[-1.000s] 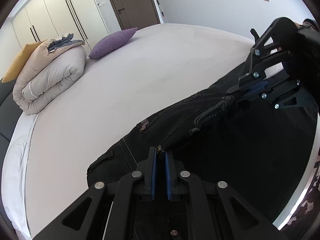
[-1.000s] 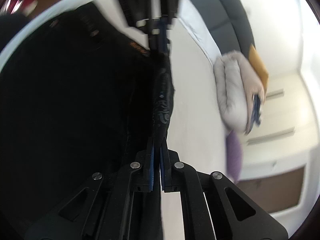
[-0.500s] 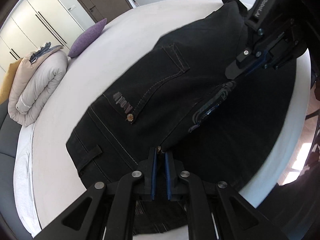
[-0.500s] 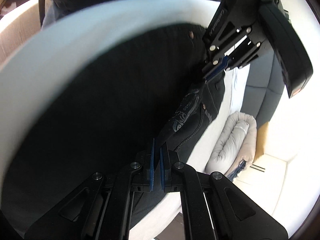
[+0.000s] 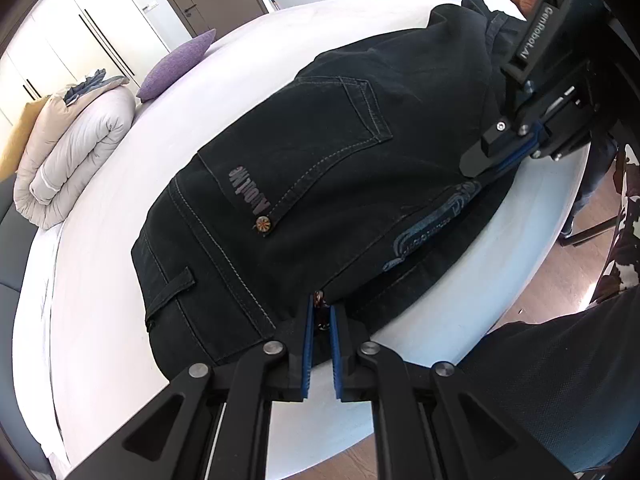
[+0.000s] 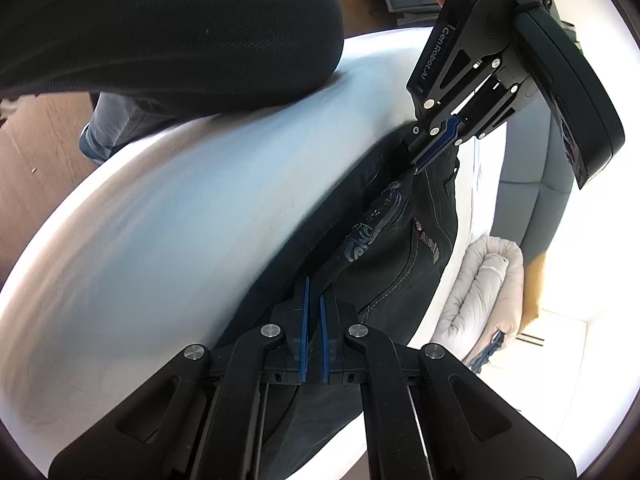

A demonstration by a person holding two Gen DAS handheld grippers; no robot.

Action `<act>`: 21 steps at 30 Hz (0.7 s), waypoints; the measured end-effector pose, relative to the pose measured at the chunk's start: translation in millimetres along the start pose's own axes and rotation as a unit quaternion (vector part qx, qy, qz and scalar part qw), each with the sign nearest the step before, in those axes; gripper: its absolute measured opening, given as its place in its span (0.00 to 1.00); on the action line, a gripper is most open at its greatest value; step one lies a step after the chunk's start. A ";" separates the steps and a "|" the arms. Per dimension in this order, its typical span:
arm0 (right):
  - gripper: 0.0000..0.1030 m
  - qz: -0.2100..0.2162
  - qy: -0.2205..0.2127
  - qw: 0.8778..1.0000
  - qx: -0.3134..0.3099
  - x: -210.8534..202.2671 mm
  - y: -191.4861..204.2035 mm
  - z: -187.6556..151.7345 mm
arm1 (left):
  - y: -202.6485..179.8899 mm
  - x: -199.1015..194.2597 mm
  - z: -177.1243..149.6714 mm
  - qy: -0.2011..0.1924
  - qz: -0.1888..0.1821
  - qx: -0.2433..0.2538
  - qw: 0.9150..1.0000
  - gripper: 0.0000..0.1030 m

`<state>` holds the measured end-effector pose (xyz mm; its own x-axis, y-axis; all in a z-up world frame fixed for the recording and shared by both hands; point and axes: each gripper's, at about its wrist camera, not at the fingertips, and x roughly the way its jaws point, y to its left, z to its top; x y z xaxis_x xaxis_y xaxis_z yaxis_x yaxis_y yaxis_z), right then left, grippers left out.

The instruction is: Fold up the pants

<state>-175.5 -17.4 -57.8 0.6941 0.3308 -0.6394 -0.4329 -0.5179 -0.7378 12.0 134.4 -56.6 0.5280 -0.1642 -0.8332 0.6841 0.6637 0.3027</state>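
Left gripper (image 5: 320, 314): we clench the pants (image 5: 320, 152) by the near edge.
Right gripper (image 6: 314, 292): clenched on that edge, right of us.
Axis: edge runs left-right; pants lie beyond, on the bed (image 5: 100, 272).

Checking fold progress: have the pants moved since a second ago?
Yes. The pants now show their back pocket face-up, lifted and turned over toward the bed edge; earlier they lay flatter. Both grippers, left and right, grip the waistband.
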 end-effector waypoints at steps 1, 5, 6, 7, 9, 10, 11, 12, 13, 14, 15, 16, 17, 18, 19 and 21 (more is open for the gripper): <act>0.03 0.000 0.001 1.000 0.002 1.7 -7.2 3.3 | 1.8 0.6 0.1 0.000 0.000 0.001 1.000 0.08; 0.03 -0.002 0.005 1.000 0.002 -1.8 -11.7 3.7 | 0.8 5.2 -0.7 0.002 0.002 -0.001 1.000 0.08; 0.03 -0.002 0.005 1.000 0.003 -0.5 -13.6 7.0 | 2.2 7.2 -0.7 0.003 0.003 -0.002 1.000 0.08; 0.03 -0.002 0.005 1.000 0.005 -5.7 -8.8 8.8 | -0.4 8.1 -3.6 0.004 0.004 -0.003 1.000 0.08; 0.03 -0.002 0.008 1.000 0.008 -5.4 -6.4 11.1 | -6.1 8.2 -9.8 0.005 0.007 -0.007 1.000 0.08; 0.04 -0.002 0.009 1.000 0.009 -5.7 -5.3 10.4 | -5.9 10.3 -9.9 0.007 0.008 -0.009 1.000 0.08; 0.04 0.000 0.012 1.000 0.012 -3.9 -5.2 9.5 | -4.6 12.8 -9.5 0.005 0.011 -0.013 1.000 0.12; 0.04 0.002 0.014 1.000 0.016 1.3 -6.9 9.1 | -2.5 16.0 -9.2 0.008 0.015 -0.021 1.000 0.15; 0.04 0.004 0.016 1.000 0.021 3.8 -6.4 8.8 | 1.6 17.9 -8.3 0.010 0.023 -0.032 0.999 0.25; 0.04 0.004 0.019 0.999 0.027 8.1 -6.9 8.5 | 2.0 15.9 -10.1 0.011 0.031 -0.035 0.999 0.33; 0.04 0.002 0.019 0.999 0.031 10.0 -6.7 7.3 | 3.7 13.8 -9.5 0.015 0.038 -0.036 0.999 0.36; 0.04 0.001 0.021 0.999 0.039 10.7 -7.0 6.7 | 4.6 9.0 -10.0 0.017 0.041 -0.034 0.998 0.39; 0.04 -0.001 0.021 0.999 0.046 8.0 -5.5 5.8 | 6.6 2.3 -10.2 0.013 0.035 -0.036 0.999 0.41; 0.04 -0.002 0.022 0.998 0.056 3.4 -2.9 4.8 | 10.7 -5.1 -9.5 0.007 0.031 -0.047 0.998 0.43; 0.05 -0.003 0.022 0.998 0.063 3.9 -3.7 4.2 | 13.9 -12.0 -9.8 -0.001 0.025 -0.060 0.998 0.45; 0.05 -0.005 0.024 0.997 0.075 3.5 -3.8 3.8 | 23.3 -27.6 -5.0 -0.029 0.013 -0.092 0.995 0.48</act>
<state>-173.6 -11.2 -58.1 0.7242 0.2958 -0.6229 -0.5043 -0.3891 -0.7710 10.8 158.0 -28.9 0.5757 -0.1837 -0.7967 0.5686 0.7902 0.2287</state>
